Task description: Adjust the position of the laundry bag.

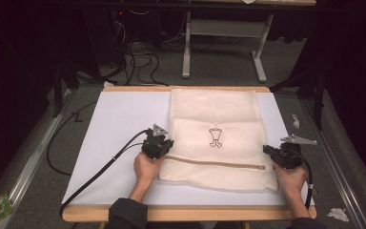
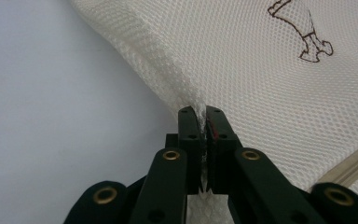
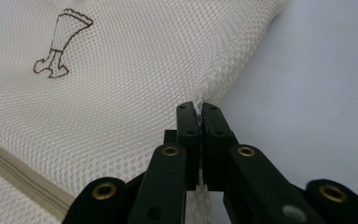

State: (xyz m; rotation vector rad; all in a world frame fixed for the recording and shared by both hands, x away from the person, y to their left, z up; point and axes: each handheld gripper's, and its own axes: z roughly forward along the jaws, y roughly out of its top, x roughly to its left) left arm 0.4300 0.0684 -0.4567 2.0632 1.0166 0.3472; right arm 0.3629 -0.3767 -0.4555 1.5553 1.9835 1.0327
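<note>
- Where the white counter [image 1: 119, 138] lies bare, nothing blocks either hand.
- One cream mesh bag [image 1: 214, 119] lies flat at its middle, zipper [image 1: 219, 163] near the front.
- Two grippers: left gripper [image 1: 158, 149] and right gripper [image 1: 275, 153], jaws each pinching a bag edge.

Cream mesh cloth bag [image 1: 214, 138], matt white table sheet [image 1: 119, 133], wooden edge [image 1: 186, 213]

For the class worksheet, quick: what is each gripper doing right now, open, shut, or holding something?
Left gripper: shut on the left edge of the mesh laundry bag.
Right gripper: shut on the bag's right edge.
</note>
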